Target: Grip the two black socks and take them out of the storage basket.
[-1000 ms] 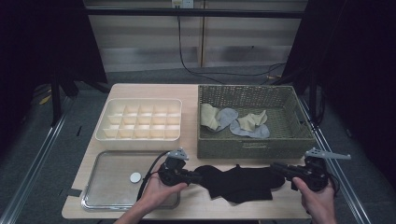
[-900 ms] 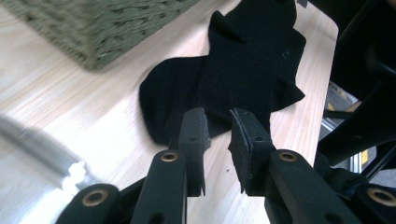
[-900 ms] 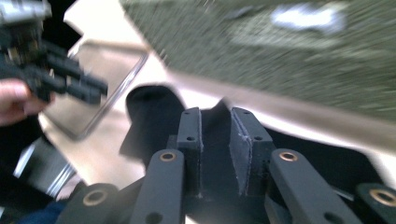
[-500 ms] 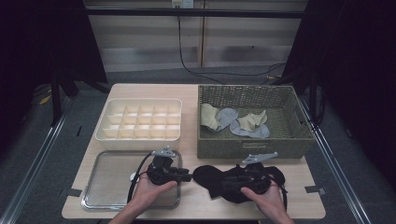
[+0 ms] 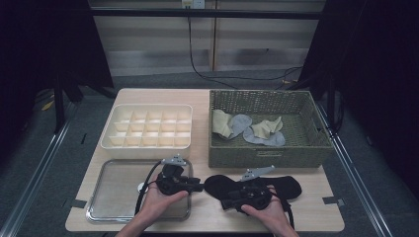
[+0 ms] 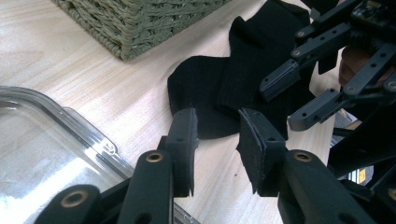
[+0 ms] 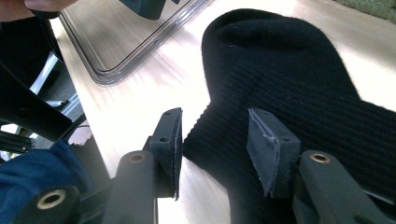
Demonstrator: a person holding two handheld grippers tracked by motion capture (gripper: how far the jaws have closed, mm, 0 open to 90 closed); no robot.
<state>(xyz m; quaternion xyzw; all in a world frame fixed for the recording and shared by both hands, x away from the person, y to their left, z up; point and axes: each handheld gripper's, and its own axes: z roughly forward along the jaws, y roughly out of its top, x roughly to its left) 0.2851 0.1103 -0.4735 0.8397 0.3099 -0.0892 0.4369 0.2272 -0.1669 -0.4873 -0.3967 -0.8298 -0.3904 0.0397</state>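
Both grippers over the black sock (image 5: 257, 186) in front of the wicker basket (image 5: 269, 154), jaws just opened partway and gripping nothing: left gripper (image 6: 217, 135) at its toe, right gripper (image 7: 214, 140) moved in mid-sock, likely after a fold.

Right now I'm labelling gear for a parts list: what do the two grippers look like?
Both are black. The left gripper and the right gripper each carry a grey three-cornered plate and trail a black cable. The jaws are black linkage bars with brass-coloured pivots and dark flat pads.
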